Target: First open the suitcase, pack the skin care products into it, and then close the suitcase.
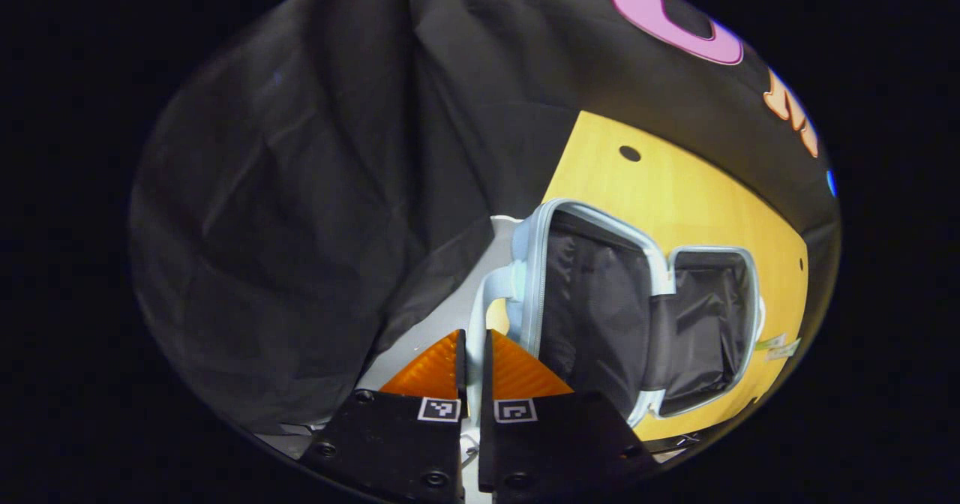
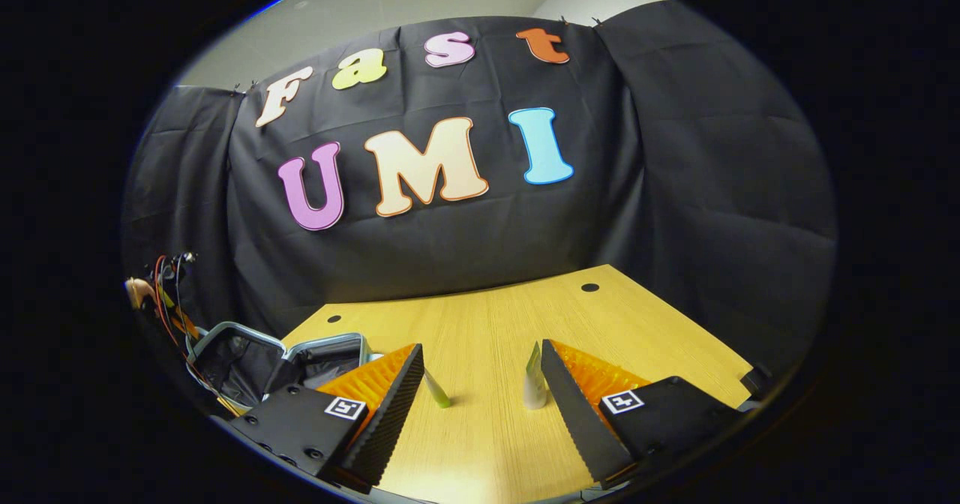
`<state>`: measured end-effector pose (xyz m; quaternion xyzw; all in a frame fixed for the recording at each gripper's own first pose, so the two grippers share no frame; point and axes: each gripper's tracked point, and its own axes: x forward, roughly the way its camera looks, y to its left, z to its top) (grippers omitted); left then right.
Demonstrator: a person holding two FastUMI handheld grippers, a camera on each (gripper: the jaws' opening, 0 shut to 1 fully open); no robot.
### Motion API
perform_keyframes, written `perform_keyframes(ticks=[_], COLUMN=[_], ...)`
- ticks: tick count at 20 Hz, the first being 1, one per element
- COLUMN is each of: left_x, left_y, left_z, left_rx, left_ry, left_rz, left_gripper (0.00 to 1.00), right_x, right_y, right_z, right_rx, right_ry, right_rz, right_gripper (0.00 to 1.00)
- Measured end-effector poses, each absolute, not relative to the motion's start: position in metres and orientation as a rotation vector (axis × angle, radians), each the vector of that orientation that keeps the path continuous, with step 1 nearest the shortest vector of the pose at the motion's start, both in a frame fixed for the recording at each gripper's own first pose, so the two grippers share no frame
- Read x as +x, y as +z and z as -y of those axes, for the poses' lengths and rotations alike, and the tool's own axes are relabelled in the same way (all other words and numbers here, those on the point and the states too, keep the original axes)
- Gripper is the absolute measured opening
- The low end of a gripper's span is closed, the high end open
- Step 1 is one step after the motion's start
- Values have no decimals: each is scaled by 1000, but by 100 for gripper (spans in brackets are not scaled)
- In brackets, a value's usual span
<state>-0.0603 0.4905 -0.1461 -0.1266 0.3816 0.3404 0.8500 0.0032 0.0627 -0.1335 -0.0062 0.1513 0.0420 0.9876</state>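
Note:
The suitcase [image 1: 592, 301] lies open on the wooden table [image 1: 675, 189], both halves showing black lining inside a pale rim. My left gripper [image 1: 472, 337] is shut on a pale handle [image 1: 484, 301] at the suitcase's near side. In the right gripper view, the open suitcase [image 2: 255, 361] sits at the table's left end. My right gripper [image 2: 481, 348] stands open above the table [image 2: 495, 316]. Two skin care tubes stand upright between its fingers without touching them: a green-tipped tube [image 2: 437, 391] near the left finger and a white tube [image 2: 534, 384] near the right one.
Black cloth wall hangs close behind and to the left of the suitcase. A hand [image 2: 139, 291] with coloured cables shows at the far left, above the suitcase. The table has small round holes [image 2: 590, 287] near its back edge.

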Motion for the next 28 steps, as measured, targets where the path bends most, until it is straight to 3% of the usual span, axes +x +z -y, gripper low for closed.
perform_keyframes(ticks=[8, 10, 11, 12, 14, 15, 19, 20, 24, 28], left_x=[-53, -53, -50, -50, -50, -48, -25, -19, 8, 37], left_y=[-209, -214, -214, -208, -199, -192, -166, -159, -126, -109], left_z=[-512, -517, -517, -513, -506, -500, -428, -403, -290, -177], left_rx=[-265, -282, -292, -284, -237, -210, -163, -148, -79, -41], left_ry=[773, 770, 762, 757, 751, 747, 590, 542, 330, 138], left_rz=[-843, -830, -817, -807, -803, -802, -757, -741, -678, -641], left_gripper=[5, 12, 24, 28, 76, 100, 97, 97, 96, 97], right_x=[-2, -2, -2, -2, -2, -2, -1, -2, -5, 0], right_y=[-141, -142, -143, -144, -145, -146, -151, -153, -161, -169], right_z=[-54, -56, -56, -57, -59, -60, -57, -54, -44, -31], right_rx=[-13, -14, -19, -22, -25, -25, -25, -27, -26, -51], right_ry=[38, 39, 39, 41, 44, 45, 34, 29, 19, 39], right_rz=[-332, -335, -335, -334, -334, -333, -327, -329, -339, -372], right_gripper=[98, 98, 98, 98, 94, 98, 94, 98, 94, 98])
